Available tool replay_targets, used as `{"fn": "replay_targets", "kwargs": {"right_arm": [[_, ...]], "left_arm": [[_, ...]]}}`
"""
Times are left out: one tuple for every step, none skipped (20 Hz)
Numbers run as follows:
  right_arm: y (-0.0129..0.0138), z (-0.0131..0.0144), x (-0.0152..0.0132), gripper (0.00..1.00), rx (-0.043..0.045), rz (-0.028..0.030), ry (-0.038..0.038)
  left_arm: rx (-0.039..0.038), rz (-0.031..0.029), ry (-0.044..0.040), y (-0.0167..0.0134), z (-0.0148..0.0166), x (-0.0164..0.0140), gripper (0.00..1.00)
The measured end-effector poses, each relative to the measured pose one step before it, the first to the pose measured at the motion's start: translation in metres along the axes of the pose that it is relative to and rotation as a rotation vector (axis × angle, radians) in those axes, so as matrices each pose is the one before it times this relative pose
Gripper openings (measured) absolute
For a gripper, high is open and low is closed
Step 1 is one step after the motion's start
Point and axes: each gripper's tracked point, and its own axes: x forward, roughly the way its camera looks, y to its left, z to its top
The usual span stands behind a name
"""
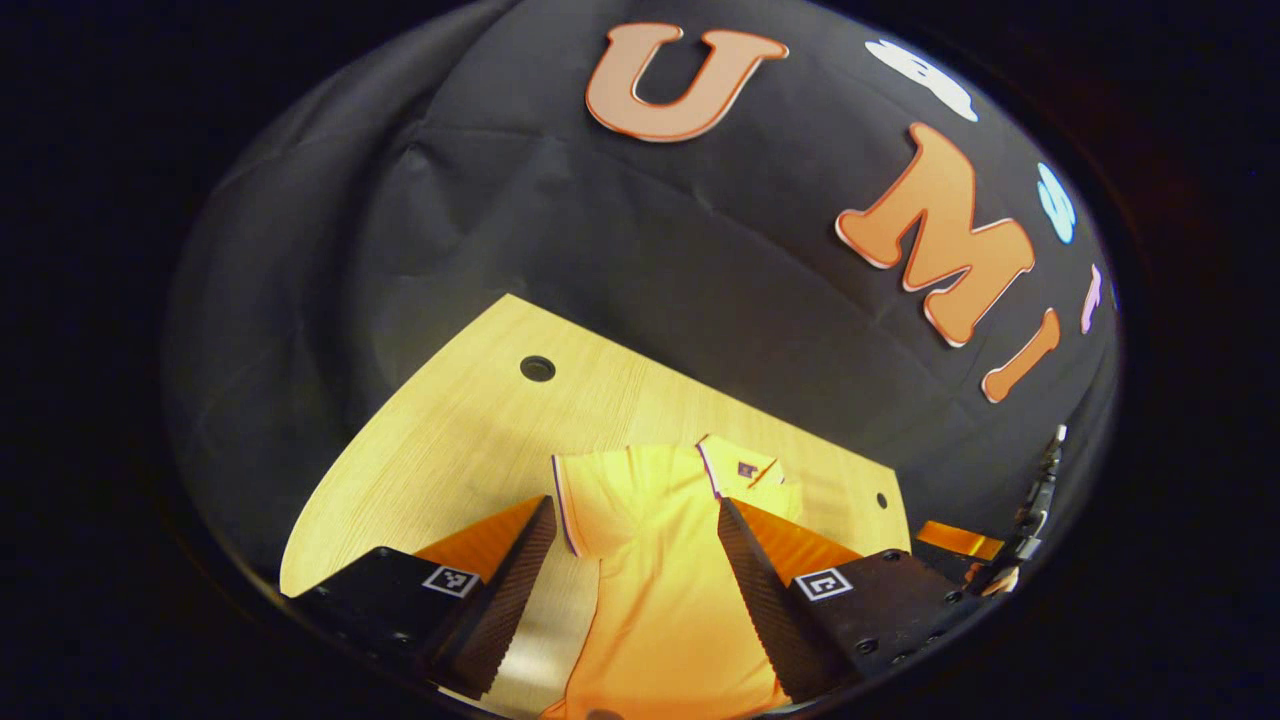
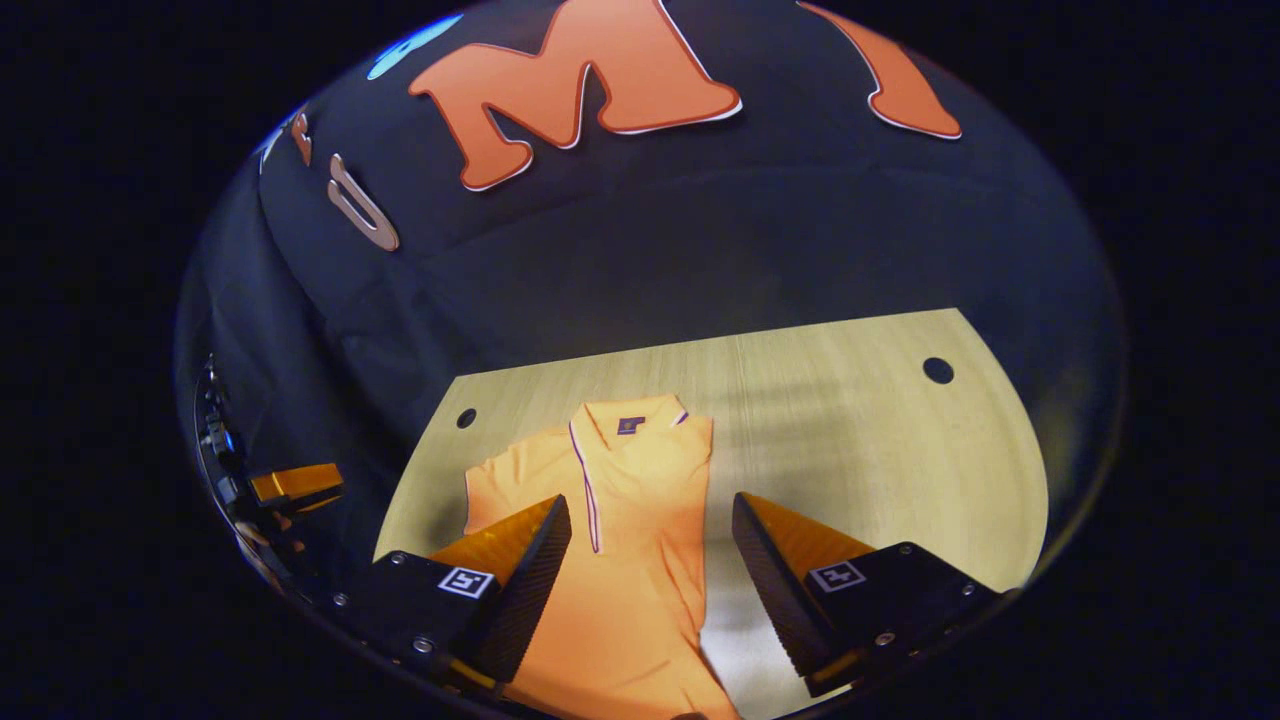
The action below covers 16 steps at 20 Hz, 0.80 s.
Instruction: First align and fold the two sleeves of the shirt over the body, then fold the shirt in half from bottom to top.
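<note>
I see a pale wood-grain bench (image 2: pixel 850 430) with rounded corners and small round holes (image 2: pixel 938 370) near its far edge, one toward each far corner. An orange polo shirt (image 2: pixel 630 520) lies flat and directly on it, collar (image 2: pixel 630 422) toward the far edge and hem toward me. From my left gripper view the shirt (image 1: pixel 660 560) rests on the same bench (image 1: pixel 450 450).

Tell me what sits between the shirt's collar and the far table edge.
Nothing: in the right gripper view, bare wood of the table runs from the collar of the shirt to the far edge.
</note>
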Motion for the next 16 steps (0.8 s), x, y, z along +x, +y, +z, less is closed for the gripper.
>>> {"fn": "replay_targets", "kwargs": {"right_arm": [[-0.00728,-0.00283,-0.00527,0.99,-0.01556,-0.00744,-0.00121],[-0.00613,-0.00176,-0.00553,0.99,-0.00815,-0.0019,-0.00395],[-0.0035,-0.0011,-0.00547,0.99,0.00059,0.00278,-0.00202],[-0.00402,-0.0029,-0.00415,0.99,0.00782,0.00846,0.00379],[-0.00291,-0.00365,-0.00297,0.99,0.01235,0.01147,0.00404],[-0.00189,-0.00254,-0.00149,0.99,0.01126,0.01297,0.00475],[-0.00404,-0.0045,-0.00005,0.99,0.00499,0.00656,0.00801],[-0.00659,-0.00368,-0.00038,0.99,0.0016,-0.00213,0.00644],[-0.0064,-0.00253,-0.00159,0.99,0.00092,-0.00206,0.00895],[-0.00432,-0.00219,-0.00038,0.99,0.00509,0.00175,0.00883],[-0.00257,-0.00295,0.00067,0.99,0.01136,0.00248,0.00801],[-0.00432,-0.00288,0.00018,0.99,0.01426,0.00519,0.01094],[-0.00387,-0.00268,0.00004,0.99,0.0115,0.00383,0.00791],[-0.0049,-0.00231,0.00072,0.99,0.00588,-0.00544,0.01089],[-0.00596,-0.00346,0.00167,0.99,-0.00022,-0.01112,0.01211],[-0.005,-0.00234,0.00243,0.99,-0.00328,-0.00804,0.00754]], "left_arm": [[0.0091,0.0084,0.04074,-0.00283,-0.0058,0.01495,0.98],[0.00992,0.01869,0.03507,-0.00073,-0.00361,0.01271,0.98],[0.00155,0.02759,0.031,0.00065,-0.00382,0.01364,0.98],[-0.0054,0.01466,0.04002,-0.00023,-0.00518,0.01317,0.98],[-0.00681,0.01831,0.03481,0.00577,-0.00671,0.01538,0.98],[-0.0096,0.0268,0.03527,0.0063,-0.0053,0.01582,0.98],[-0.00831,0.02124,0.03618,0.00614,-0.00569,0.01644,0.99],[-0.0093,0.01622,0.03222,0.00612,-0.0033,0.01433,0.98],[-0.0069,0.00701,0.03187,0.00353,-0.00351,0.0144,0.98],[-0.00919,0.01104,0.02638,0.00145,-0.00246,0.01566,0.98],[-0.00724,0.01015,0.02502,0.00313,-0.001,0.01377,0.98],[-0.00903,0.01527,0.02235,0.00429,-0.00014,0.01196,0.98],[-0.00691,0.01818,0.02173,0.00495,0.00041,0.00965,0.98],[-0.00187,0.02194,0.01748,0.00533,0.00086,0.01042,0.98],[-0.00274,0.02399,0.00949,0.00432,0.00308,0.00736,0.98],[0.00172,0.00716,0.00397,0.00179,0.00355,0.00511,0.98]]}}
